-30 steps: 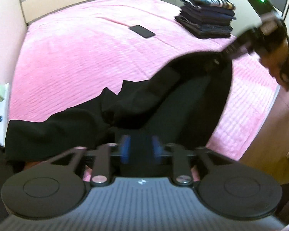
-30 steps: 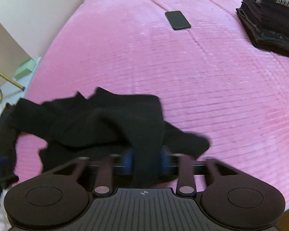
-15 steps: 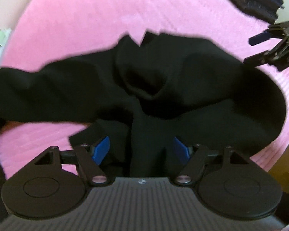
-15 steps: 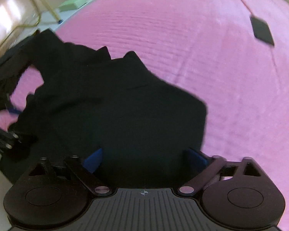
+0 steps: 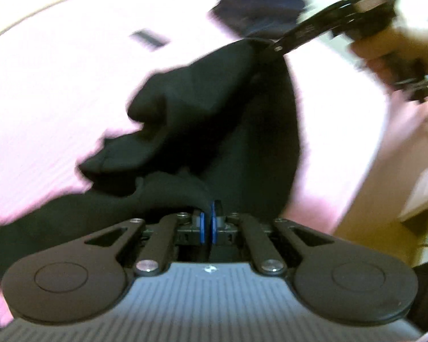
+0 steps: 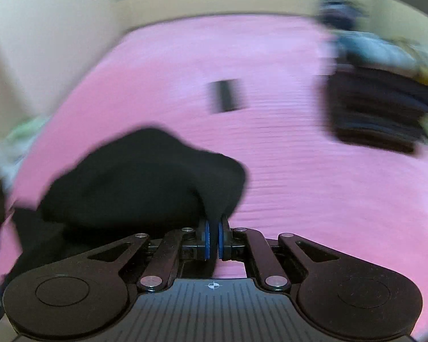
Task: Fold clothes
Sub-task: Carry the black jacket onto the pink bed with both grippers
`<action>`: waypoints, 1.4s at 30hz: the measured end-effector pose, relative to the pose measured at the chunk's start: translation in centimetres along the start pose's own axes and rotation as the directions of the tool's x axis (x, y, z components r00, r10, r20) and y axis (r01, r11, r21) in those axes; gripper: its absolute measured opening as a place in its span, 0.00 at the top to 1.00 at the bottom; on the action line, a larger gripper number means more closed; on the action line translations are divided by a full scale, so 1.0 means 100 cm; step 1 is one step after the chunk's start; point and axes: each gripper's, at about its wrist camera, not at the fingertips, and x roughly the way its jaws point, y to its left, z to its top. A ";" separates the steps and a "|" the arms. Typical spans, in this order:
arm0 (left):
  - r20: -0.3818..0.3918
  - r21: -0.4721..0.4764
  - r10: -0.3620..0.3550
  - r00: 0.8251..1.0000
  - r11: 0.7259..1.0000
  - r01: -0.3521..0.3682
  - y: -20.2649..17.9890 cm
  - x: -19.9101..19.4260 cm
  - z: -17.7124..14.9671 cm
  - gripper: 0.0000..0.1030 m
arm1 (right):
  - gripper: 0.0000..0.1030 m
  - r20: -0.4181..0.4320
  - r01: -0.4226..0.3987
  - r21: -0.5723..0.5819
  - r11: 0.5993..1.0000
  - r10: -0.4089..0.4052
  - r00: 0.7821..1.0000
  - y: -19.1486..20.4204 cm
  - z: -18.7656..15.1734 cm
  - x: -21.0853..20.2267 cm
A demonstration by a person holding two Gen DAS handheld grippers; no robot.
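Pink ribbed bedspread (image 6: 314,185) fills most of both views, with a pale headboard (image 6: 214,0) along the top. A dark flat phone (image 6: 225,95) lies on it near the centre of the right wrist view, and a blurred stack of folded clothes (image 6: 379,108) sits at the right edge. Nothing stands between the grippers and the cloth.

The black garment (image 5: 214,131) hangs bunched and rumpled over the bedspread, stretched from lower centre to upper right in the left wrist view. The left gripper (image 5: 207,223) is pinched closed on its lower fold. The right gripper (image 6: 213,238) is likewise clamped on another edge, held by a hand (image 5: 396,45) at upper right.
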 end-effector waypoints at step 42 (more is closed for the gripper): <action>-0.080 0.091 0.019 0.997 0.996 -0.012 0.076 0.024 0.043 0.59 | 0.91 -0.222 0.124 0.423 0.897 -0.030 0.975 -0.076 -0.127 -0.019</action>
